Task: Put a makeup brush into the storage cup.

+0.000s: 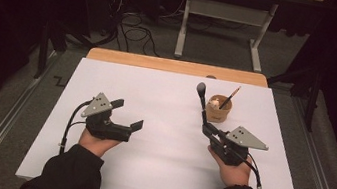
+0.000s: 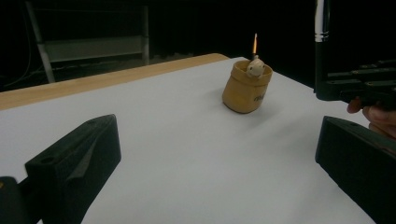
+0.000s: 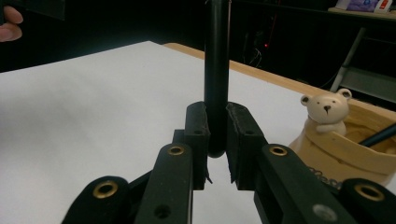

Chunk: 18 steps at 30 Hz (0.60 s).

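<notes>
In the high view, the left hand-held gripper [image 1: 129, 114] rests low over the white worktop [image 1: 160, 138] at the left, its jaws spread wide with nothing between them. The right hand-held gripper [image 1: 206, 126] sits at the right, clamping a black pen [image 1: 201, 97] that stands tilted up from its jaws. Just beside the pen's upper end stands a tan pen holder [image 1: 218, 109] with a small bear figure on its rim and a pencil [image 1: 230, 97] leaning inside.

In the left gripper view, the two black jaws stand far apart at the lower corners, and the pen holder [image 2: 246, 87] sits farther off on the worktop, apart from them. The black pen [image 2: 320, 42] rises at the right edge.

In the right gripper view, the jaws close tightly on the lower end of the pen [image 3: 216, 70], which stands upright between the pads. The pen holder [image 3: 343, 144] with its bear figure [image 3: 327, 109] is near at the right.
</notes>
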Each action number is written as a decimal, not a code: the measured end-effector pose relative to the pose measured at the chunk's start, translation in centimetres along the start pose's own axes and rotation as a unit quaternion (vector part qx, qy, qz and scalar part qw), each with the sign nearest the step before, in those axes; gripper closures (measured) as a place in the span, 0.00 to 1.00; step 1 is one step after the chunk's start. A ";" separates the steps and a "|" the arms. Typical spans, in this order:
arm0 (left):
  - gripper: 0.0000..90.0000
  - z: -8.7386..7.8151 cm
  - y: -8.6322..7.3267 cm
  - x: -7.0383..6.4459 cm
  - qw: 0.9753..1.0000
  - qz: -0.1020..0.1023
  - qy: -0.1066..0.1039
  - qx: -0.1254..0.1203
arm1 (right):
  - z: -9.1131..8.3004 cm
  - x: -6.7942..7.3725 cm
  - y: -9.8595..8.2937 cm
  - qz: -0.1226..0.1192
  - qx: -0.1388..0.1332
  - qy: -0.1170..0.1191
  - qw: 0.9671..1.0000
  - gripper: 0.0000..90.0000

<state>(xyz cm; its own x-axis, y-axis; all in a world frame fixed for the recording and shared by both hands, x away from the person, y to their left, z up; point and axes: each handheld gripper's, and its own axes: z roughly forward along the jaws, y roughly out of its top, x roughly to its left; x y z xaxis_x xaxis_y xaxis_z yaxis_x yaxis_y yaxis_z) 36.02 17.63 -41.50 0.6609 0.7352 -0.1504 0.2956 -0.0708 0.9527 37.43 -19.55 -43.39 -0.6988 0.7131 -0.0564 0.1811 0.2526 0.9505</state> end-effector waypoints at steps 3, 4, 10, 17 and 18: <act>0.01 0.7 0.2 -0.5 1.000 0.006 -0.005 0.002 | 0.4 0.4 0.2 -0.001 -0.004 0.004 1.000 0.90; 0.01 0.9 0.2 -0.7 1.000 0.008 -0.006 0.004 | 0.5 0.5 0.2 0.001 -0.004 0.006 1.000 0.90; 0.01 2.1 0.1 -1.4 1.000 0.000 -0.017 0.000 | 1.0 1.2 0.2 -0.005 -0.006 0.011 1.000 0.90; 0.00 2.9 -0.5 -1.9 1.000 -0.002 -0.018 -0.005 | 1.6 2.0 -0.2 -0.021 -0.003 0.013 1.000 0.90; 0.00 2.9 -0.6 -1.9 1.000 -0.002 -0.020 -0.007 | 1.6 2.2 -0.3 -0.022 -0.003 0.013 1.000 0.90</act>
<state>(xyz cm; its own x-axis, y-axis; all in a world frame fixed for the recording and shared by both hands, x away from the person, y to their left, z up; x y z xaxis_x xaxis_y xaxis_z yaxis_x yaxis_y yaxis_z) 36.55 14.30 -42.51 0.6870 0.7075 -0.1655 0.2899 -0.0580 0.9553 36.99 -17.00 -44.28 -0.7238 0.6841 -0.0903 0.1457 0.2794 0.9490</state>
